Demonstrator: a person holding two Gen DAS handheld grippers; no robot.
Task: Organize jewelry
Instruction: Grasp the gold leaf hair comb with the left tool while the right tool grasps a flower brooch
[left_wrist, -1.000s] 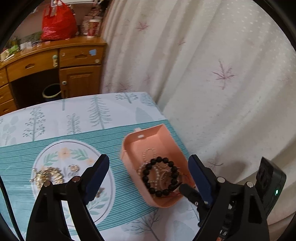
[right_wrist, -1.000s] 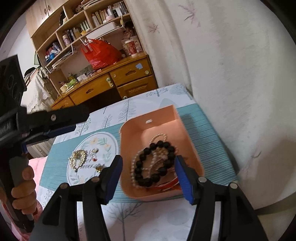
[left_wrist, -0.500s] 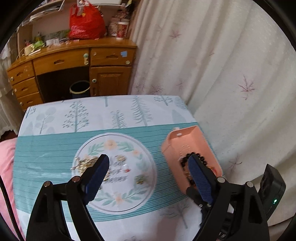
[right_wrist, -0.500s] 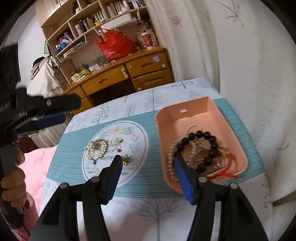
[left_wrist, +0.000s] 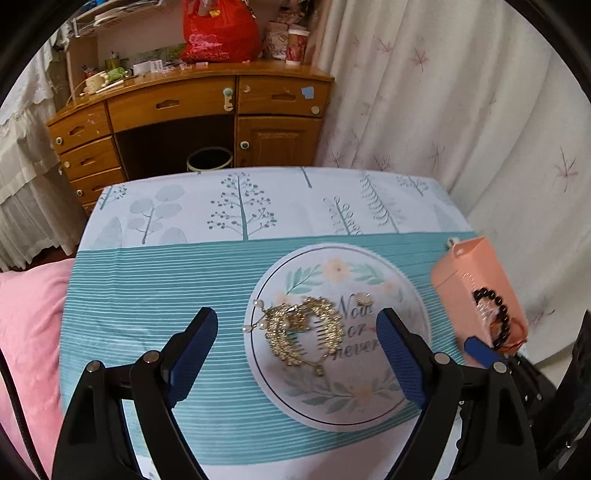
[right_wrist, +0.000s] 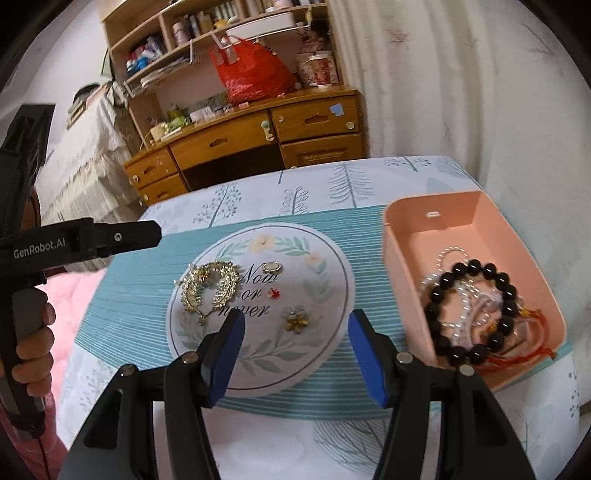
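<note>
hovering over the round floral mat (left_wrist: 402, 295) right now, the left tongs (left_wrist: 297, 341) stand wide apart with nothing between them, the gold hair comb (left_wrist: 304, 328) lying on the mat just past the blue pads. over on the right wrist view, the right tongs (right_wrist: 295, 341) are parted too, narrower than the left pair and gripping nothing, poised above the near edge of that same mat. scattered on the mat: the gold comb on its left side, a small oval gold ring (right_wrist: 272, 266) near the printed lettering, a tiny red charm (right_wrist: 274, 293) below it, and a gold flower brooch (right_wrist: 295, 320) closest to the right tongs. to the right, touching the teal striped cloth (right_wrist: 147, 280), sits the peach tray (right_wrist: 476, 218), and inside it a black bead bracelet (right_wrist: 471, 310) lies on top of a pale beaded strand and some red cord. a hand (right_wrist: 31, 347) at the left edge holds the handle of the left tool. all of it rests on the desk under a tree-print cover.
</note>
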